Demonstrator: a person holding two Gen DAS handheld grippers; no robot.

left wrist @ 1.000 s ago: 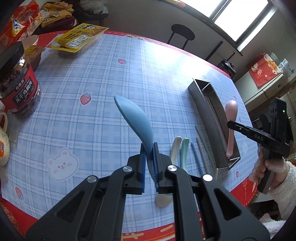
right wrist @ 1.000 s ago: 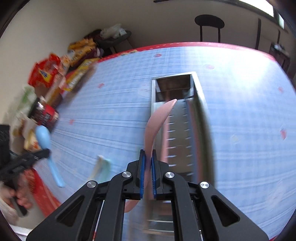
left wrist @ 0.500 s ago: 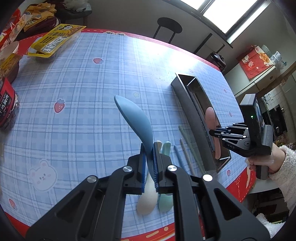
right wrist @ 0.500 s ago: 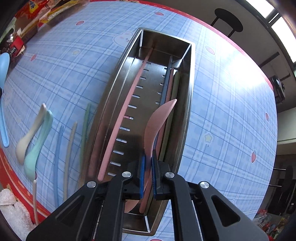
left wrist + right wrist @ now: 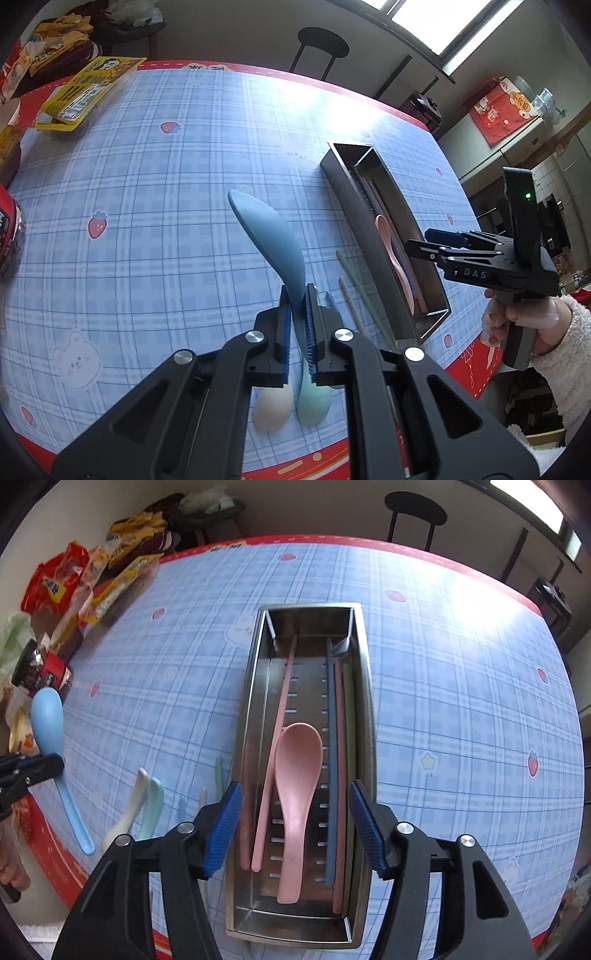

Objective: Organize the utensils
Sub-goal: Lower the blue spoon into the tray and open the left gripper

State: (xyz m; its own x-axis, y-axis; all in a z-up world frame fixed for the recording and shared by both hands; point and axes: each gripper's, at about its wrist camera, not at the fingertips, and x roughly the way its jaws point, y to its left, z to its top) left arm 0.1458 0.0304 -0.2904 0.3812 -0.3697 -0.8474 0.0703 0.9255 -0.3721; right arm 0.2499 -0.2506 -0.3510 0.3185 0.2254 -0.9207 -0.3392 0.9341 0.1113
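Two spoons, one cream (image 5: 272,410) and one mint (image 5: 314,402), lie on the table (image 5: 155,206) half hidden behind the left gripper (image 5: 297,325), which is clenched on a blue spoon (image 5: 271,240). To the right, chopsticks (image 5: 356,295) lie beside the metal tray (image 5: 364,686), partly blurred. The right gripper (image 5: 295,825) has just been opening, its jaws wide and empty above the pink spoon (image 5: 297,771) lying in the tray.
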